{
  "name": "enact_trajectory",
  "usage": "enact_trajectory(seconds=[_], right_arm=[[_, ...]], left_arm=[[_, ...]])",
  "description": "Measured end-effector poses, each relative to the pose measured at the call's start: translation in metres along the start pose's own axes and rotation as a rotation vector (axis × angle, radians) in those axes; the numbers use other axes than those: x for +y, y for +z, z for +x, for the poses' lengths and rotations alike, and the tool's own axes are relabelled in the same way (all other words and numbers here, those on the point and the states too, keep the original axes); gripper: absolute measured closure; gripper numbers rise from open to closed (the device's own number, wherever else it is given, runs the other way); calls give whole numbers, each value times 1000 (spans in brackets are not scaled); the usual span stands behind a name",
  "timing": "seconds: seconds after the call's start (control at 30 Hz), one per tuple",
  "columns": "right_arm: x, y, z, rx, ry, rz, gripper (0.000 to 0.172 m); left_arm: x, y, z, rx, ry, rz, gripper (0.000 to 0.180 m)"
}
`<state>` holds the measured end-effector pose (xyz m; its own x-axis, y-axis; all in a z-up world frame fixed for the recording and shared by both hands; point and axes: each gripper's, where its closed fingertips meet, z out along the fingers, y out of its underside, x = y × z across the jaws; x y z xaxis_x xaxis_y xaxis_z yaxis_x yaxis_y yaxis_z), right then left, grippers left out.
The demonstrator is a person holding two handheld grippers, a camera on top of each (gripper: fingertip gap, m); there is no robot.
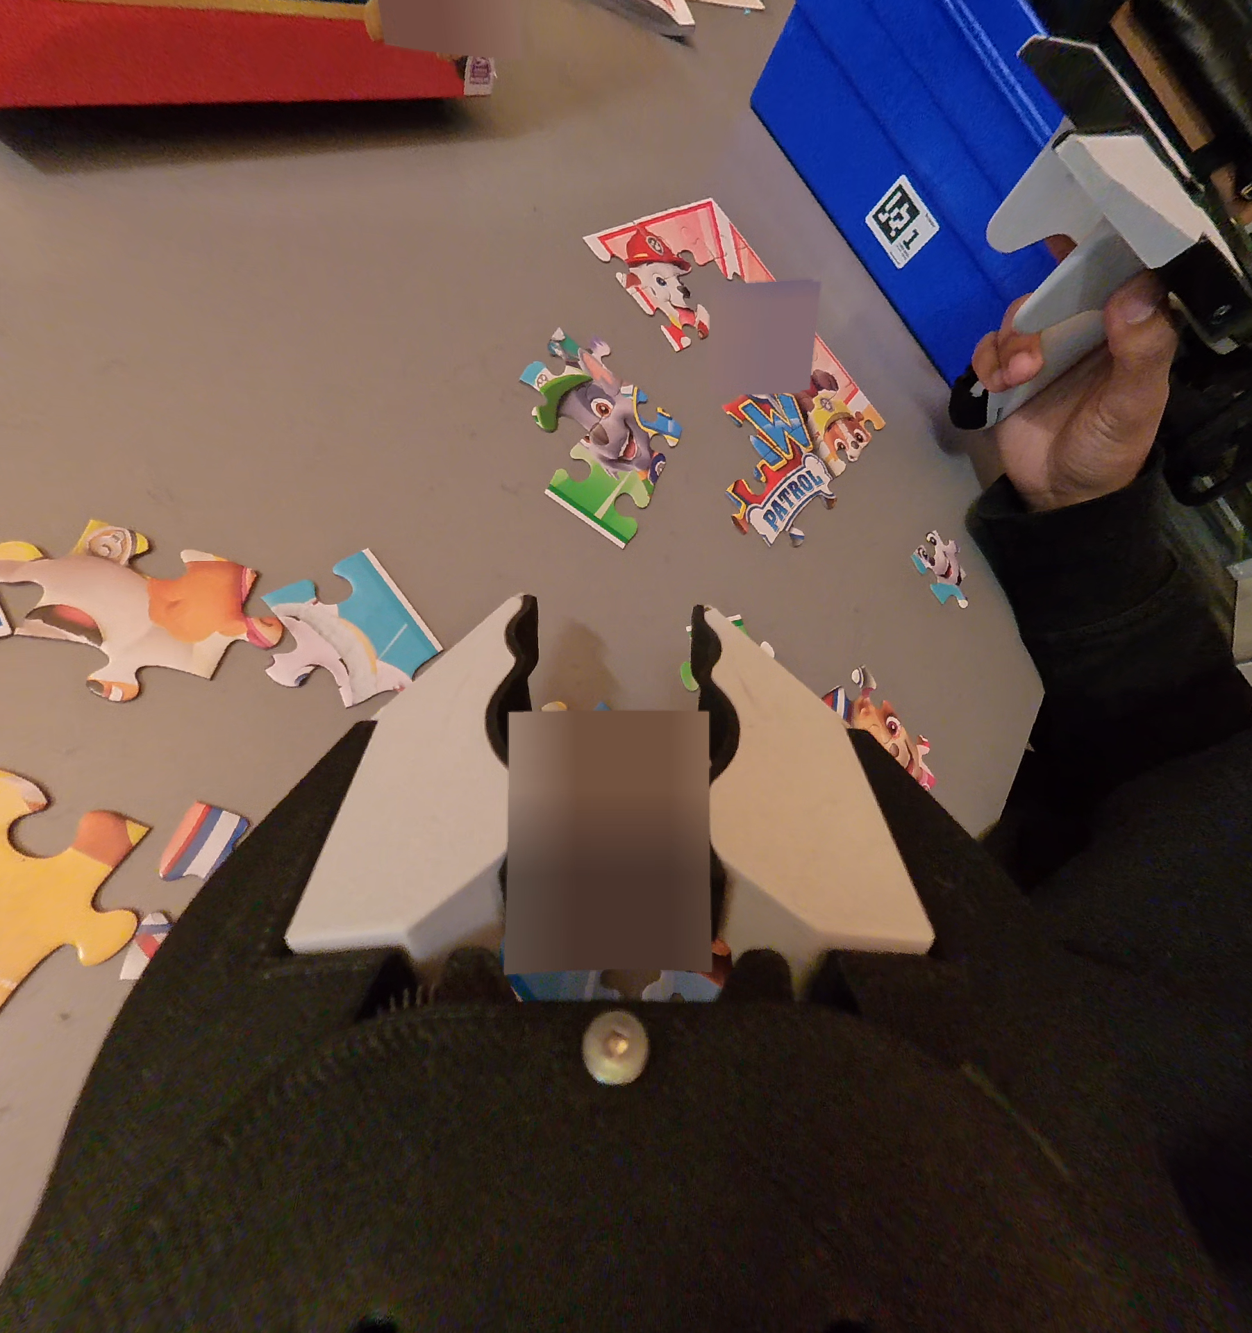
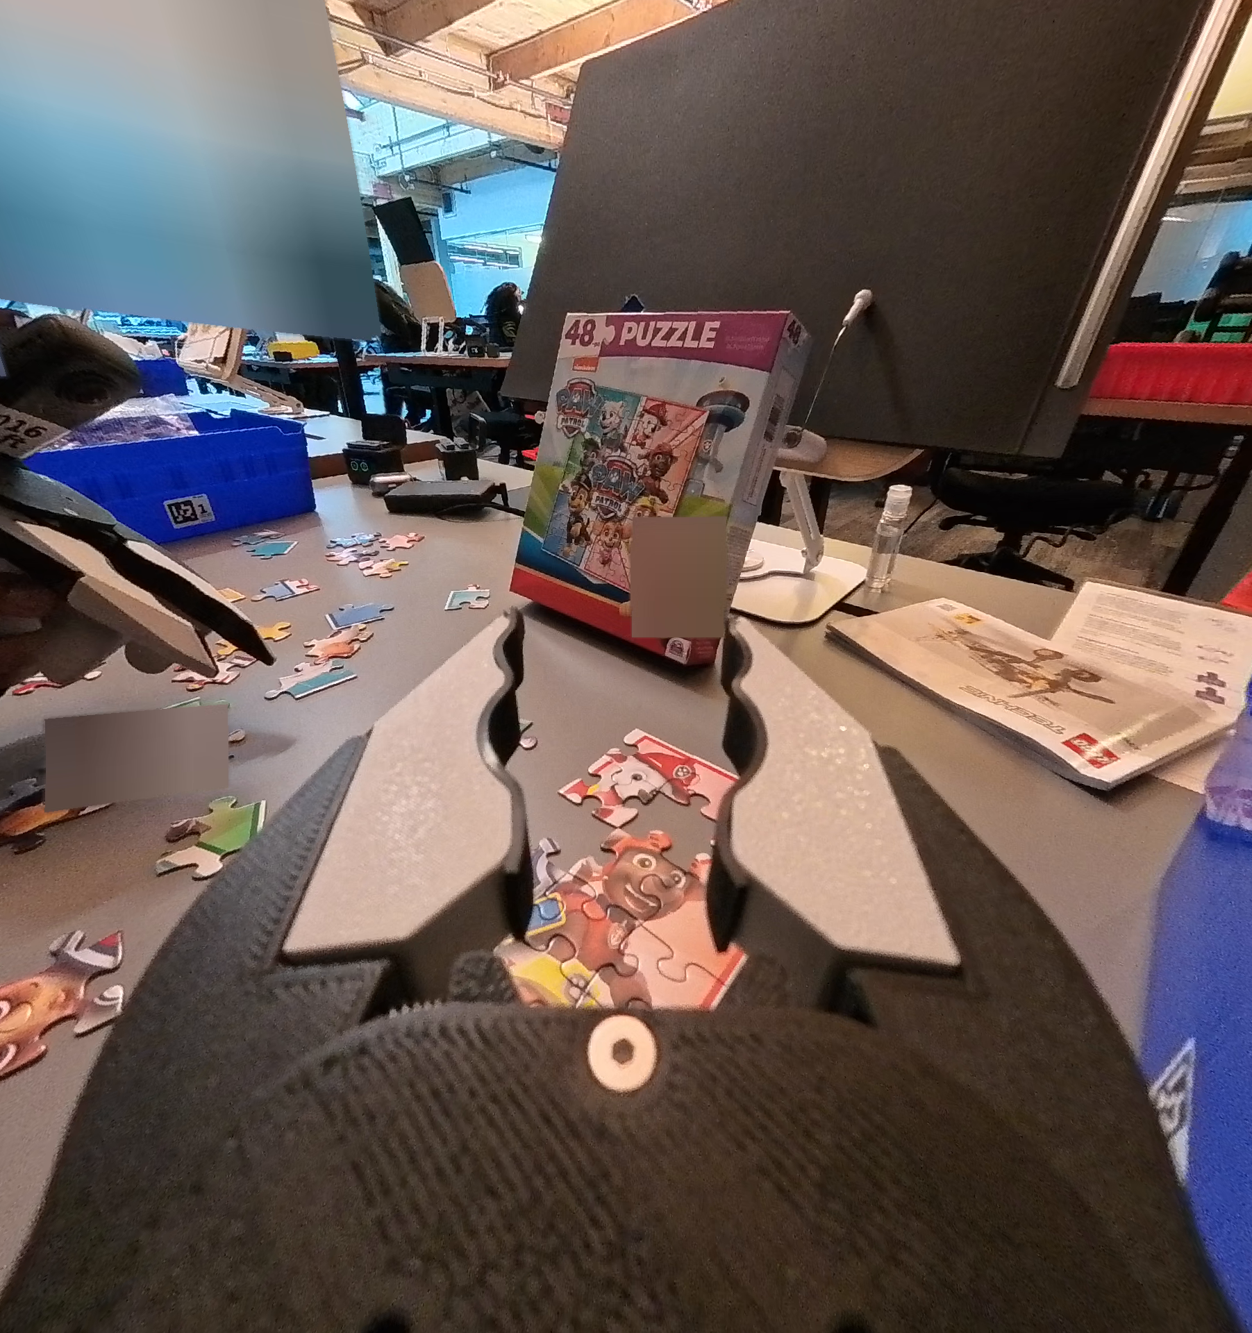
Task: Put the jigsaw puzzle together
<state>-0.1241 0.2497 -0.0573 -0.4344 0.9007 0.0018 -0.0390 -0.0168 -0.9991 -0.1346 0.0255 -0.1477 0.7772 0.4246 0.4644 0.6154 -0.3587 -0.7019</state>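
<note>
Puzzle pieces (image 1: 601,433) lie scattered face up over the grey table (image 1: 320,361). Only the right wrist view shows the puzzle box (image 2: 651,483) standing upright, a dark board (image 2: 861,216) behind it, a clear bottle (image 2: 890,537) and a booklet (image 2: 1027,692); the left wrist view shows the box only as a red edge at its top, but lays the loose pieces out from above. Two blue bins appear in the right view, one far left (image 2: 175,476) and one at the right edge (image 2: 1229,1010). Three joined clusters lie ahead of the left gripper (image 1: 614,613): a red one (image 1: 673,281), a green-and-grey one, and one with a logo (image 1: 789,462). That gripper hangs above the table with its jaws partly apart and bare grey surface between the tips; a blue-and-white piece (image 1: 356,627) lies just to its left, and a patch hides what sits farther back between the fingers. The right gripper (image 2: 623,635) is spread wider, gripping nothing; two red clusters (image 2: 644,779) lie on the table below its fingers, with the box just beyond its tips.
</note>
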Motion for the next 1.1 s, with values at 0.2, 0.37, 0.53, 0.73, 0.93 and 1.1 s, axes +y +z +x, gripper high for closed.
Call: enact_trajectory(seconds=[0.2,0.37,0.53,0.73,0.93,1.1], right_arm=[[0,0,0,2,1,1,118],[0,0,0,2,-3,-1,118],[-1,-1,0,4,-4,3,118],[-3,-1,1,7,-6,7,118],[-3,-2,0,10,-20,5,118],[-5,-2,0,13,-19,11,119]], left_arm=[[1,1,1,1,3,-4,139],[2,3,2,2,5,-10,139],[2,4,2,2,8,-14,139],[2,6,3,4,10,-19,137],[-3,16,5,-35,52,-12,121],[-15,35,9,-86,130,-20,119]])
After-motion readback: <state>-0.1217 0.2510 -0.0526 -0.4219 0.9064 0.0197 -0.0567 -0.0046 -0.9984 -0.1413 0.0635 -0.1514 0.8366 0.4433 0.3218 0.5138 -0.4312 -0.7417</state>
